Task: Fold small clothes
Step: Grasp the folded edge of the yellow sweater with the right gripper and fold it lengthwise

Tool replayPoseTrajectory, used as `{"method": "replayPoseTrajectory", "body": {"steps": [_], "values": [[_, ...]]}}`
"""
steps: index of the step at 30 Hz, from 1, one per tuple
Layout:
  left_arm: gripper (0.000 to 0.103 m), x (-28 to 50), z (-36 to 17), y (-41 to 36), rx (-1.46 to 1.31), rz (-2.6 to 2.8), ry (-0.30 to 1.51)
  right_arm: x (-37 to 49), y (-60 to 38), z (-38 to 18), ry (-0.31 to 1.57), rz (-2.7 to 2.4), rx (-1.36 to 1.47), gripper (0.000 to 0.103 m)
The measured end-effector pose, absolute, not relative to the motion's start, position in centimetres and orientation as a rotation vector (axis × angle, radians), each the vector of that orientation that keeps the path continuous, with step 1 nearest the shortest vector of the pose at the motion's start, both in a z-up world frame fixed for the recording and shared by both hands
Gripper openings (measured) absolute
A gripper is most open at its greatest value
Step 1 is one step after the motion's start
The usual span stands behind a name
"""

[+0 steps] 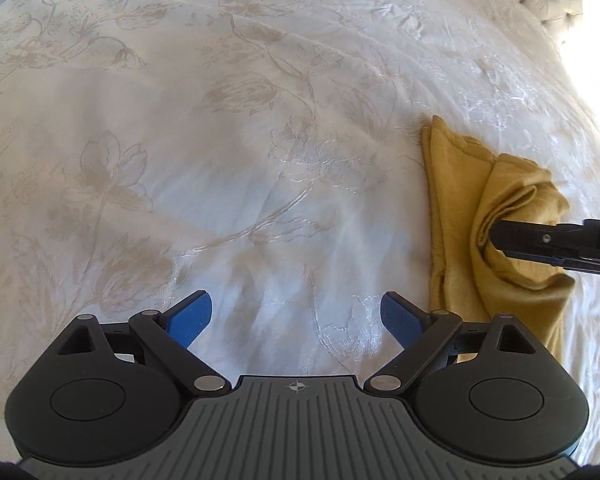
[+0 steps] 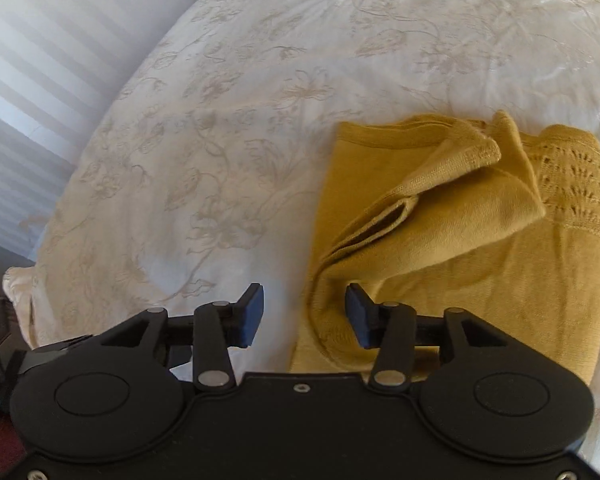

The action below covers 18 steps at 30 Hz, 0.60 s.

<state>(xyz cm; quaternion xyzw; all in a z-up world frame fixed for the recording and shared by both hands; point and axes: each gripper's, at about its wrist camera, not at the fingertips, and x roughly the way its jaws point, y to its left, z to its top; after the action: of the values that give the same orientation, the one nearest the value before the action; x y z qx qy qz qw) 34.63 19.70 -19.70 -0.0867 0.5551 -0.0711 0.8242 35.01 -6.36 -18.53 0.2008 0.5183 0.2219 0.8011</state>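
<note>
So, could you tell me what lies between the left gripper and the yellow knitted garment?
Only bare floral bedspread, seen in the left wrist view.

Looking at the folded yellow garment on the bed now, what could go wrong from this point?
1. The mustard-yellow knitted garment has a loose flap standing up on top; it may fall open and spoil the fold.
2. The right gripper is open with the garment's edge between its pads, not pressed; pulling away could drag the cloth.
3. The white floral bedspread is soft and wrinkled, so the fold may shift.
</note>
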Motion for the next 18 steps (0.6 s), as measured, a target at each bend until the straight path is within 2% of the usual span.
{"method": "replayPoseTrajectory", "body": {"steps": [7, 18], "values": [[0.092, 36.3, -18.9, 18.1, -0.163, -0.209, 1.156, 32.5, -8.8, -16.0, 0.984, 0.4, 0.42, 0.056], [0.093, 41.4, -17.1, 11.3, -0.095, -0.371, 1.094, 29.9, -11.6, -21.4, 1.104, 0.263, 0.46, 0.058]]}}
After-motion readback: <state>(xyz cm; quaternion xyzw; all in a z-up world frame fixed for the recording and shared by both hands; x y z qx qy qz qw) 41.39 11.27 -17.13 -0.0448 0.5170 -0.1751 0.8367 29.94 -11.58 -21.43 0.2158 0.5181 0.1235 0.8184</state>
